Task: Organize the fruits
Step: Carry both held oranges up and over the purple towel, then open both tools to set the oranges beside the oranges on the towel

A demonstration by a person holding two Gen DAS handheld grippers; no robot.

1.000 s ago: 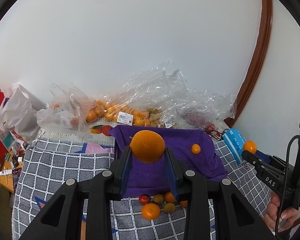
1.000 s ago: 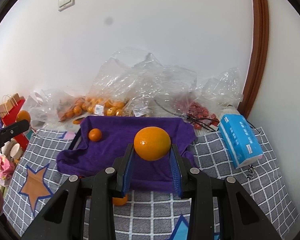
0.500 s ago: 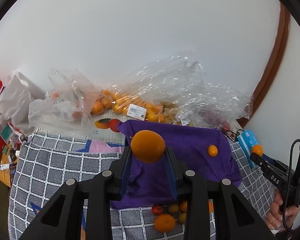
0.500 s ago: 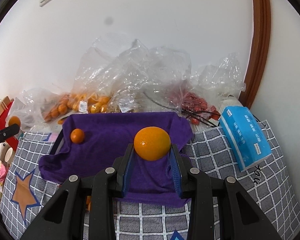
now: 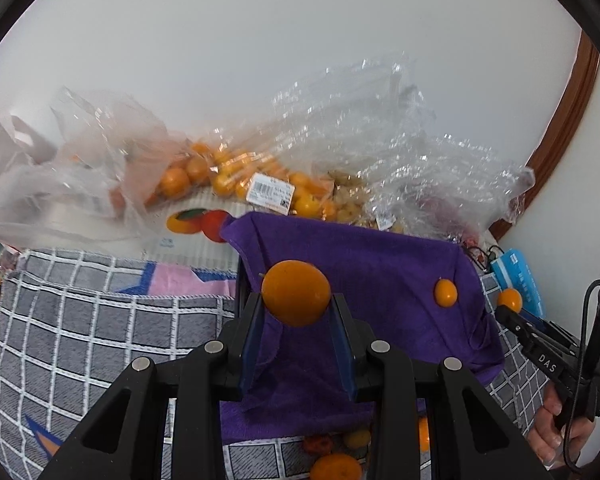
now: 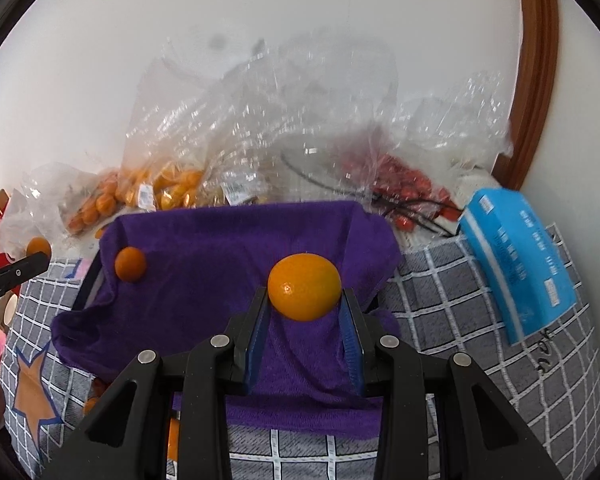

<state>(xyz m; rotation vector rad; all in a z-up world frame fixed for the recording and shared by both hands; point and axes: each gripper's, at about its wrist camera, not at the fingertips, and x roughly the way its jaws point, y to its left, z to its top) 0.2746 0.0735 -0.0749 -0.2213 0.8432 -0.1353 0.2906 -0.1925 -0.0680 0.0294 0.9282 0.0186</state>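
We see each claw, left and right, clamped on a round orange fruit (above the purple cloth)

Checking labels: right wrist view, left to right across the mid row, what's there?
Small orange on the purple cloth → orange held in the right hand-held gripper → blue tissue pack.

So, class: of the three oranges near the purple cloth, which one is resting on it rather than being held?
The small orange lying alone on the purple cloth; the other two sit clamped in gripper jaws.
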